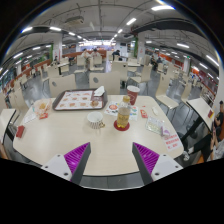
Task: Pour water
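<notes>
My gripper is open, its two purple-padded fingers spread wide over the near part of a round beige table, with nothing between them. Well beyond the fingers, near the table's middle, stands a clear glass with amber drink on a red coaster. A white cup sits just left of it. A red cup stands farther back.
A tray with a patterned sheet lies at the back left. A small packet sits on the left and a printed card on the right. Chairs and other tables fill the hall behind.
</notes>
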`<act>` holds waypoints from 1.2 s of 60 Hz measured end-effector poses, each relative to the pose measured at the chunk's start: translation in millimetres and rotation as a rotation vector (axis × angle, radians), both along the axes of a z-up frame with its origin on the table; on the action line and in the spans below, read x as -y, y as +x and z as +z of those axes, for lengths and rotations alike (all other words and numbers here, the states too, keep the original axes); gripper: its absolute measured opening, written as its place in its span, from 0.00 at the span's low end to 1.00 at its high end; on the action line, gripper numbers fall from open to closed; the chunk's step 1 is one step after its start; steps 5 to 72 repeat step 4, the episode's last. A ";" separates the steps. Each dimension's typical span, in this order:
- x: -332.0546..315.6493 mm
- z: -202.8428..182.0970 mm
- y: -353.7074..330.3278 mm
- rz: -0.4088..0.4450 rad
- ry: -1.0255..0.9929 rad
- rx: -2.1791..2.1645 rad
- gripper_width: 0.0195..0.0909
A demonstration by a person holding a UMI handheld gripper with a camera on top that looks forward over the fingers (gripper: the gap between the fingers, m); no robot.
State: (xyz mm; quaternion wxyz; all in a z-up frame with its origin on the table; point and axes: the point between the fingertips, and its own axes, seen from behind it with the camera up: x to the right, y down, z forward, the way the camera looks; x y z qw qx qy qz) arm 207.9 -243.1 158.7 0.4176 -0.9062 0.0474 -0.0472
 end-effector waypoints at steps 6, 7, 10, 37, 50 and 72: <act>-1.5 1.6 0.5 0.011 0.000 0.016 0.92; -1.5 1.6 0.5 0.011 0.000 0.016 0.92; -1.5 1.6 0.5 0.011 0.000 0.016 0.92; -1.5 1.6 0.5 0.011 0.000 0.016 0.92; -1.5 1.6 0.5 0.011 0.000 0.016 0.92; -1.5 1.6 0.5 0.011 0.000 0.016 0.92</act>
